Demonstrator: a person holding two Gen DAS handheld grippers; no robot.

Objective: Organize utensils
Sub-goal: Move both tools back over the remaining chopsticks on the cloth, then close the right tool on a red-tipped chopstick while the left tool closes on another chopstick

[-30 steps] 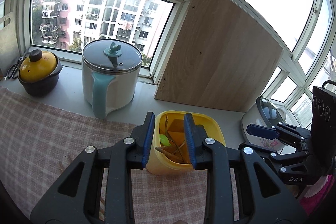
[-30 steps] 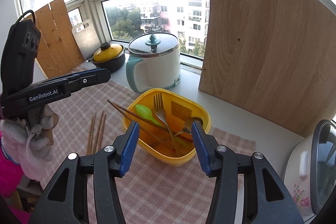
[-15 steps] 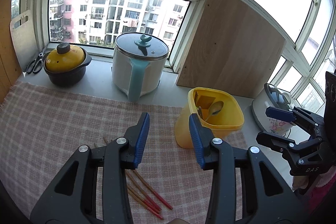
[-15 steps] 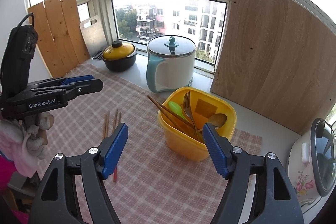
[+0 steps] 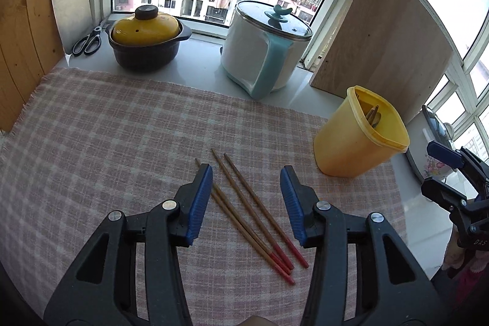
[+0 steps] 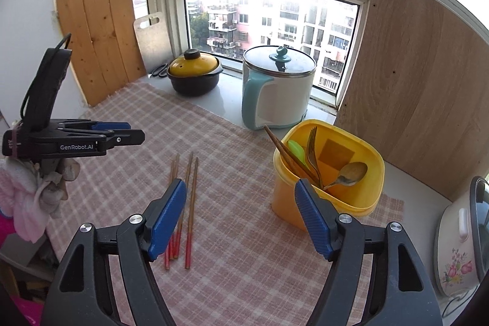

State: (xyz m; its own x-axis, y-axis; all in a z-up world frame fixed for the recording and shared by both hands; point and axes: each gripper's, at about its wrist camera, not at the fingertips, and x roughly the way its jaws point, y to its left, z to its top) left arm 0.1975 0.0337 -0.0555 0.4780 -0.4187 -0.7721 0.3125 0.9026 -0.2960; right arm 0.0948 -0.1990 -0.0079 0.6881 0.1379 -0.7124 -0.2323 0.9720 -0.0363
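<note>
Several wooden chopsticks (image 5: 250,204) with red ends lie loose on the checked cloth (image 5: 107,127). My left gripper (image 5: 246,173) hovers over them; its jaws are opening, and the sticks show between the fingers but are not pressed. A yellow container (image 5: 345,148) stands to the right on the cloth's edge. In the right wrist view it (image 6: 285,200) holds a fork, a green spoon, a metal spoon and chopsticks. My right gripper (image 6: 240,188) is wide open and empty, between the loose chopsticks (image 6: 192,203) and the container. The left gripper (image 6: 122,133) hangs at the left.
A white pot (image 5: 244,57) with a teal handle and a dark casserole (image 5: 143,51) with a yellow lid stand at the back by the window. Scissors (image 5: 87,43) lie at the far left. A wooden board (image 5: 382,51) leans behind the container. A rice cooker (image 6: 458,249) sits at the right.
Both grippers have drawn back from the yellow container. The left one has swung left and down over the loose chopsticks, and its jaws have widened. The right jaws have also opened wider.
</note>
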